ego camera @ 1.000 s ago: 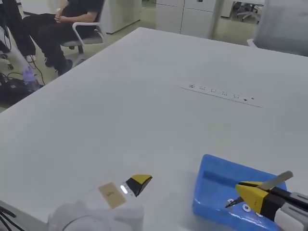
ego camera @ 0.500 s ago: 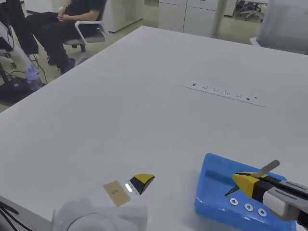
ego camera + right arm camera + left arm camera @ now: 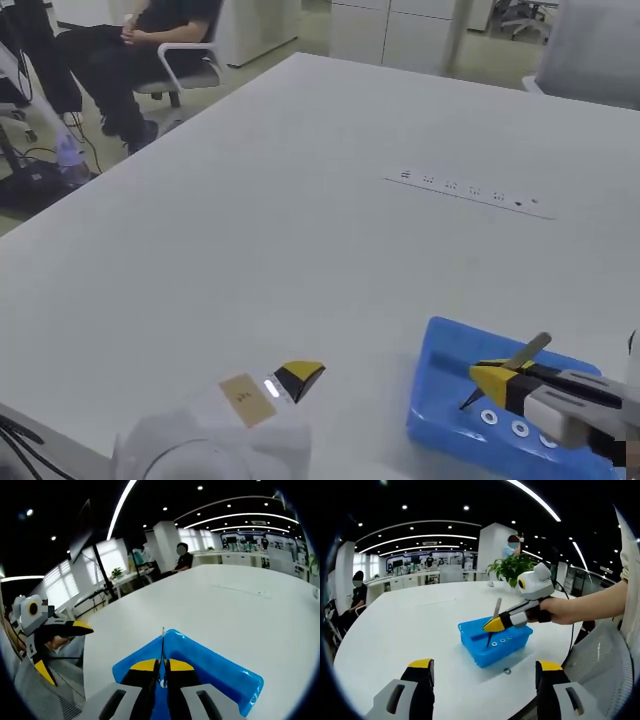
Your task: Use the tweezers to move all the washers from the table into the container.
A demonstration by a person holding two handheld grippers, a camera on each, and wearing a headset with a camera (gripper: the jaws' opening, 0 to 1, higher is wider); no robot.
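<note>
while your right hand-held gripper (image 3: 488,379) pinches the tweezers (image 3: 535,346), tip low in the container (image 3: 441,346), let go gently beside the three washers (image 3: 519,428) there; one washer (image 3: 507,670) lies on the surface (image 3: 300,220) just beside it. your left hand-held gripper (image 3: 485,664) is spread.

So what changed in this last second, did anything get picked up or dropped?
The right hand-held gripper, shut on the tweezers, lifted slightly over the blue container, so the three washers inside now show clear of it. Whether it let one go, I cannot tell. The left hand-held gripper stayed open, and the container did not move.
</note>
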